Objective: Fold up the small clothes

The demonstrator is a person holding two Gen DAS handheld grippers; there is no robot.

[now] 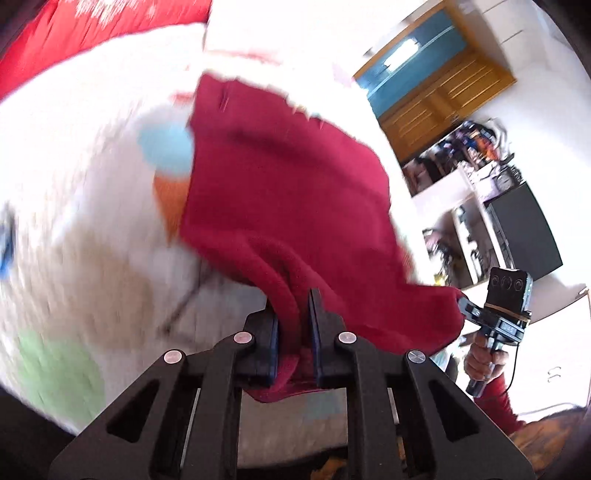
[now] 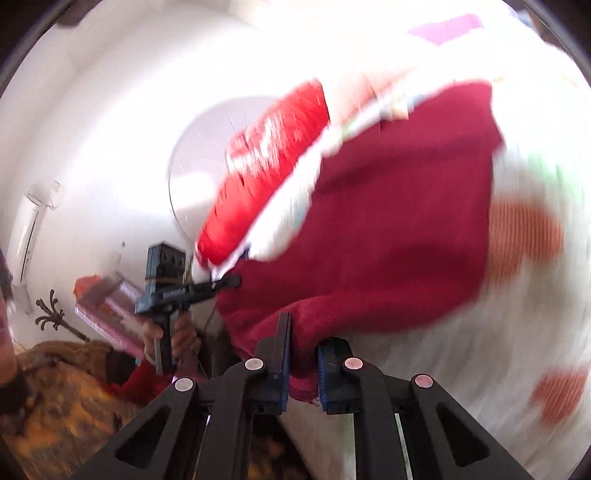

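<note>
A dark red fleece garment [image 1: 280, 184] hangs stretched above a white bedspread with coloured spots [image 1: 74, 221]. My left gripper [image 1: 293, 306] is shut on one near corner of the garment. My right gripper [image 2: 303, 332] is shut on the other near corner; the garment [image 2: 399, 229] spreads away from it. The right gripper also shows in the left wrist view [image 1: 466, 307], holding the cloth's right corner. The left gripper shows in the right wrist view [image 2: 231, 282], pinching the left corner. Both views are motion-blurred.
A bright red pillow or quilt [image 2: 258, 173] lies at the head of the bed [image 1: 92, 33]. A wooden cabinet [image 1: 439, 92] and cluttered white shelves [image 1: 472, 177] stand beyond the bed. A patterned brown cloth [image 2: 66, 398] lies beside the bed.
</note>
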